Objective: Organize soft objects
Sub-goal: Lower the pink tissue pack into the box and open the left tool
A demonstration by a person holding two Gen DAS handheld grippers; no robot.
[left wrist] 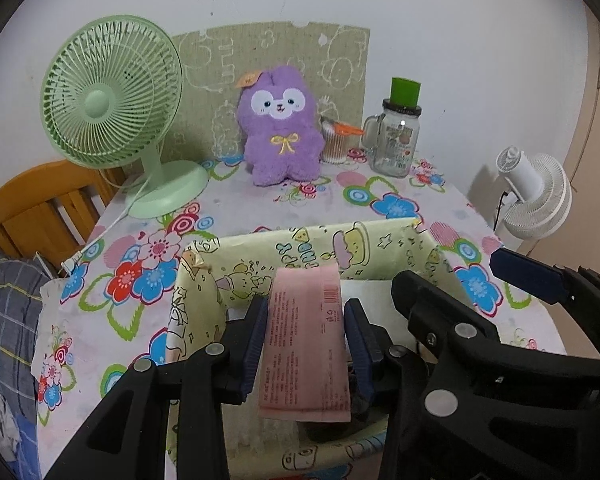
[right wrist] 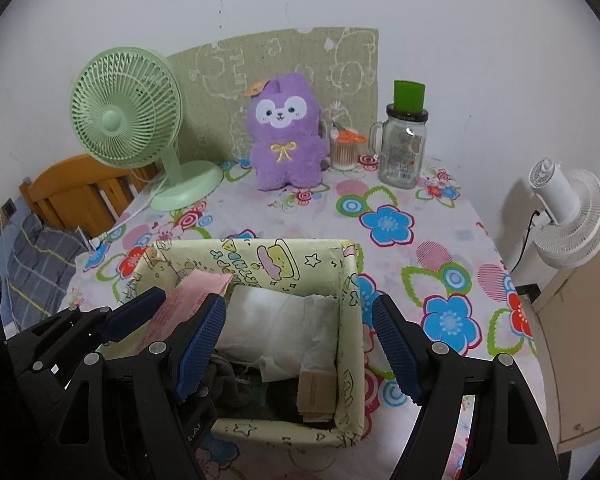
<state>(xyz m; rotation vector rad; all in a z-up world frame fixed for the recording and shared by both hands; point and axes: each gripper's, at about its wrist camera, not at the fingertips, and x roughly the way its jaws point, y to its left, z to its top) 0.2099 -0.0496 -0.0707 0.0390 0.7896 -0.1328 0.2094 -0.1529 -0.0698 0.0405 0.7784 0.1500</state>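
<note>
My left gripper (left wrist: 306,336) is shut on a pink soft packet (left wrist: 306,340) with printed text, held over the yellow cartoon-print box (left wrist: 260,248). In the right wrist view the same pink packet (right wrist: 188,300) shows at the box's left side, between the left gripper's blue pads. My right gripper (right wrist: 300,340) is open and empty, its fingers straddling the right wall of the box (right wrist: 350,300). Inside the box lie white soft packs (right wrist: 280,328) and dark items. A purple plush toy (left wrist: 278,128) sits upright at the table's back, also seen in the right wrist view (right wrist: 286,136).
A green desk fan (left wrist: 112,104) stands at the back left with its cord trailing off the floral tablecloth (left wrist: 260,200). A glass jar (left wrist: 396,140) with a green lid and a cup of cotton swabs (left wrist: 334,142) stand at back right. A white fan (right wrist: 568,216) stands beyond the table's right edge. A wooden chair (left wrist: 40,204) is left.
</note>
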